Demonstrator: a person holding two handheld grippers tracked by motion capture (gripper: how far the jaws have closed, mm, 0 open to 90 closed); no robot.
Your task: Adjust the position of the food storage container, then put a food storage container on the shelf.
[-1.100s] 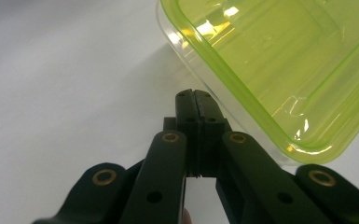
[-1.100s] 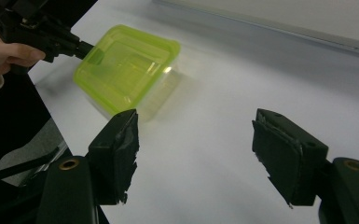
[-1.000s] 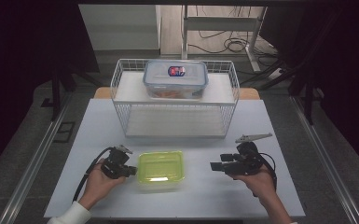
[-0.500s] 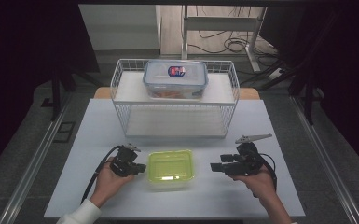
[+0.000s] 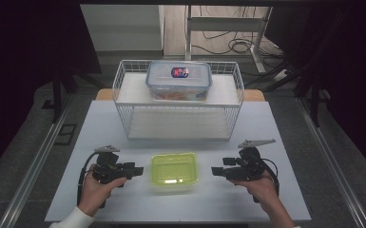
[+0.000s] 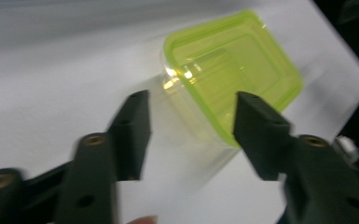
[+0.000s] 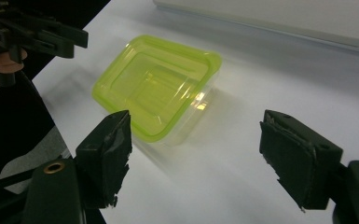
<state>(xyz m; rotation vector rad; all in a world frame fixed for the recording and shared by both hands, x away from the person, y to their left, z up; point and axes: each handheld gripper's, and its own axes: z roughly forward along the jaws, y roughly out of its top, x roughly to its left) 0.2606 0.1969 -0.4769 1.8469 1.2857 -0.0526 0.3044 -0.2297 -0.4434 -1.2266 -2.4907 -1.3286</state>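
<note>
High view: a green-lidded box [image 5: 174,171] sits on the table [image 5: 275,123] between the left gripper [image 5: 137,170] and right gripper [image 5: 217,171], apart from both. Both sets of jaws have just been opening and stand empty. Since a second ago the left gripper has let go and backed off. Left gripper view is blurred.

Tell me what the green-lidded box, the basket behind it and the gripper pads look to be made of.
Green-lidded box: plastic, it seems; a glossy see-through green lid with moulded steps on a clear base that catches glare.
Basket: thin white wire, probably coated metal, in an open grid.
Right gripper pads: matte black, likely rubber or foam facing, with ragged, torn edges.
</note>
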